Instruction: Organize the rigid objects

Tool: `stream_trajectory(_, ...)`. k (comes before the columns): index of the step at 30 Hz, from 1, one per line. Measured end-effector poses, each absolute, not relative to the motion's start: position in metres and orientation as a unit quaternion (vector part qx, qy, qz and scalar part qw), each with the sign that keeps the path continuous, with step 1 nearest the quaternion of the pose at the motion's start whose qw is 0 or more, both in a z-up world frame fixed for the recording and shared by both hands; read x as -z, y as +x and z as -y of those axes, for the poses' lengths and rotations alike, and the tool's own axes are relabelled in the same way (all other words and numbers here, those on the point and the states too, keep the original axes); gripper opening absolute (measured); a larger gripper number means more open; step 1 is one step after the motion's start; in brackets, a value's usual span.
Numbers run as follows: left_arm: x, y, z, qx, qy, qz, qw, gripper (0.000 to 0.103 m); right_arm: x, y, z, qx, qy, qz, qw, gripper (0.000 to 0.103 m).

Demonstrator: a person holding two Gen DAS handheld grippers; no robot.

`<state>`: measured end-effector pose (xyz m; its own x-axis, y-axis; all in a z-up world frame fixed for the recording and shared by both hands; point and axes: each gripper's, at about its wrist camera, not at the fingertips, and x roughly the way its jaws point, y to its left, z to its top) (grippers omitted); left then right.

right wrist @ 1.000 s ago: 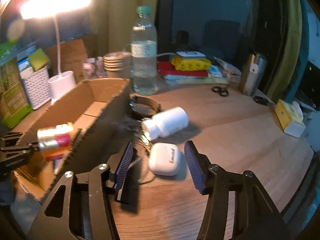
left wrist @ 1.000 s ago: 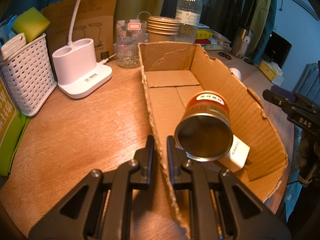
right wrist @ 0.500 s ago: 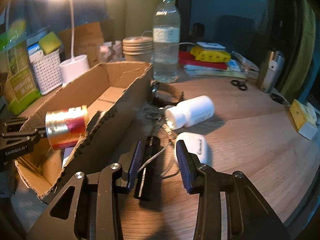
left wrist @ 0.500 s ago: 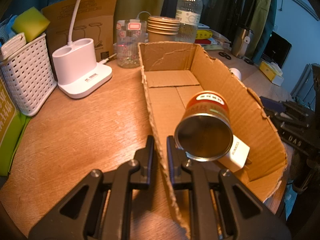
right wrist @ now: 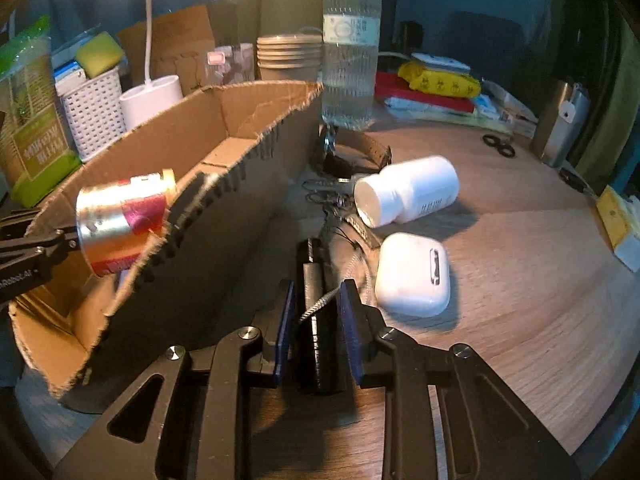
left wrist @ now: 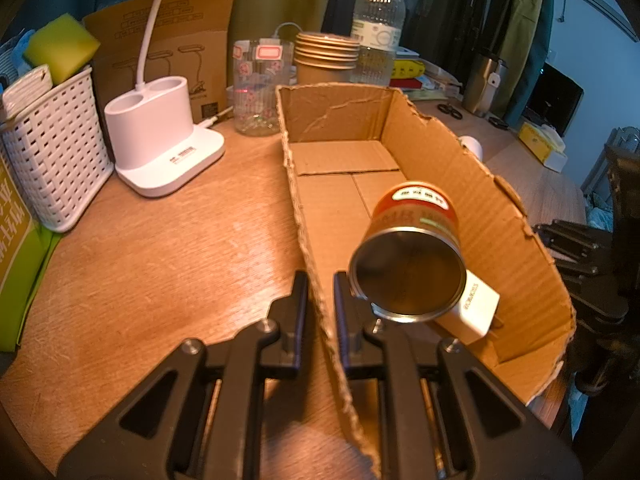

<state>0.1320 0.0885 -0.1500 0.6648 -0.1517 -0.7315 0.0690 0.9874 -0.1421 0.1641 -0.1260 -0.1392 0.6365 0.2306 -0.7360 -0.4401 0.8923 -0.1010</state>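
Since a second ago the right claw (right wrist: 316,316) has been dropping toward the table (right wrist: 500,248) and sliding off the white earbud case (right wrist: 414,276) to the black stick-shaped object (right wrist: 314,280) lying just to the case's left. Its jaws are closing with that black object and a thin braided cord (right wrist: 320,304) between them; whether the blue pads are already pressing on it is not clear. The left view is matching its earlier one.

The black object is lying flat, its long axis running away from the right wrist camera, beside the outer wall of the cardboard box (right wrist: 248,184). The white pill bottle (right wrist: 408,192) is lying on its side past the case, cap toward the box.

The left claw (left wrist: 320,308) is pinching the box's near side wall (left wrist: 310,248) with its jaws pressed together on the torn edge, angled down at the table. Inside the box (left wrist: 480,200), a red-labelled tin can (left wrist: 412,252) is lying tipped, its shiny end facing the left wrist camera, resting over a white charger block (left wrist: 476,312) near the box's close end.

The right claw is tilted downward, low over the table.
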Motion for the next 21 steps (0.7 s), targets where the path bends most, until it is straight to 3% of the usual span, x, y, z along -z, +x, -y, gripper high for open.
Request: stream_trajectory(21,0.150,0.132,-0.089,0.061,-0.051,-0.405,0.911,0.013,0.132,0.162,0.129,-0.194,-0.126,-0.372,0.899,0.021)
